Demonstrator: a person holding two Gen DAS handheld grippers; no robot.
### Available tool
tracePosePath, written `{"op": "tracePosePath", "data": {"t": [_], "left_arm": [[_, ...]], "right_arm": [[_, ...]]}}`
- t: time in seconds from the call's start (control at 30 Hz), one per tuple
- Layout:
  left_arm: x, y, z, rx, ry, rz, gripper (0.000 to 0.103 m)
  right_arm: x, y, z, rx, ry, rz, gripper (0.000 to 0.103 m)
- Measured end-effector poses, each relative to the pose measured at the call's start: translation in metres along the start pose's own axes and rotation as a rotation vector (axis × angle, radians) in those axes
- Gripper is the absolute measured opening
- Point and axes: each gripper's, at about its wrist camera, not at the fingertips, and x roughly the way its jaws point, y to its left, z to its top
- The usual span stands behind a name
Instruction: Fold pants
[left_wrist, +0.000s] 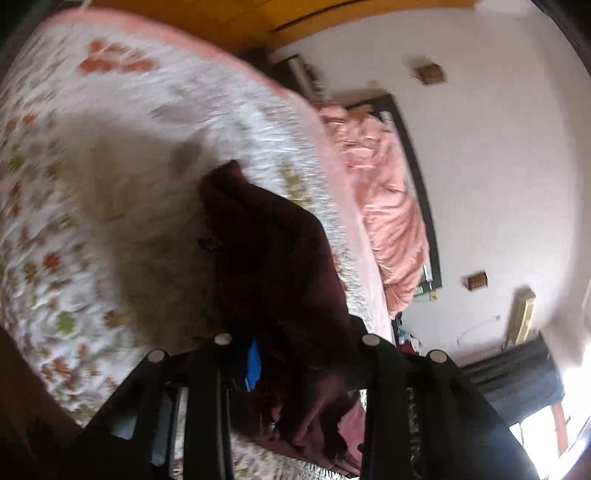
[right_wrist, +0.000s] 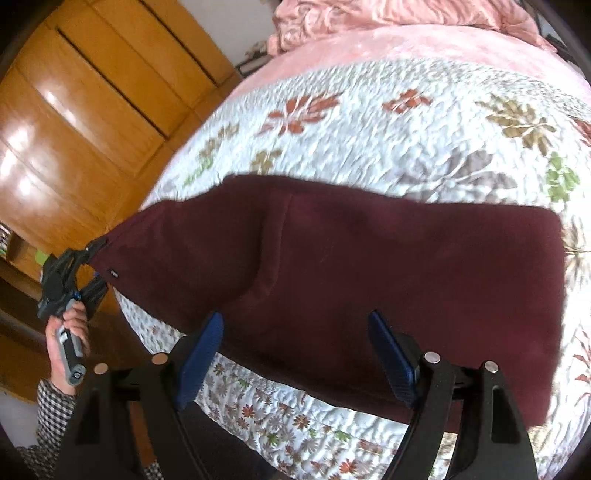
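Dark maroon pants (right_wrist: 351, 273) lie folded as a wide band across the floral quilt (right_wrist: 406, 122) on the bed. My right gripper (right_wrist: 295, 328) is open above the pants' near edge, its blue pads (right_wrist: 201, 354) apart and holding nothing. My left gripper (right_wrist: 94, 251) shows at the left of the right wrist view, shut on the pants' left corner and lifting it off the bed edge. In the left wrist view the maroon cloth (left_wrist: 280, 266) is bunched between the jaws of my left gripper (left_wrist: 295, 365), with a blue pad (left_wrist: 253, 363) showing beside it.
A pink blanket (right_wrist: 388, 22) is heaped at the far end of the bed; it also shows in the left wrist view (left_wrist: 388, 206). A wooden wardrobe (right_wrist: 81, 110) stands to the left of the bed. A white wall (left_wrist: 498, 166) and a dark curtain (left_wrist: 517, 373) are behind.
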Motion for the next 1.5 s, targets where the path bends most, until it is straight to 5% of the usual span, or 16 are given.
{"op": "tracePosePath", "data": {"t": [0.33,0.67,1.07,1.23,1.5], "left_arm": [[0.019,-0.098,-0.028,0.31,0.021,-0.021,0.029],[0.059,-0.178,-0.11,0.57,0.205,-0.059,0.029],[0.11,-0.187,-0.189,0.677,0.397,-0.032,0.031],[0.143,-0.173,-0.229,0.734,0.5,0.034,0.032],[0.171,-0.157,-0.246,0.768,0.534,0.12,0.036]], "right_arm": [[-0.028,-0.031,0.002,0.071,-0.065,-0.002,0.081],[-0.035,-0.051,-0.007,0.101,-0.083,-0.022,0.081],[-0.042,-0.074,-0.014,0.143,-0.103,-0.021,0.081],[-0.04,-0.081,-0.017,0.155,-0.098,-0.023,0.081],[-0.031,-0.088,-0.023,0.165,-0.071,-0.035,0.082]]}}
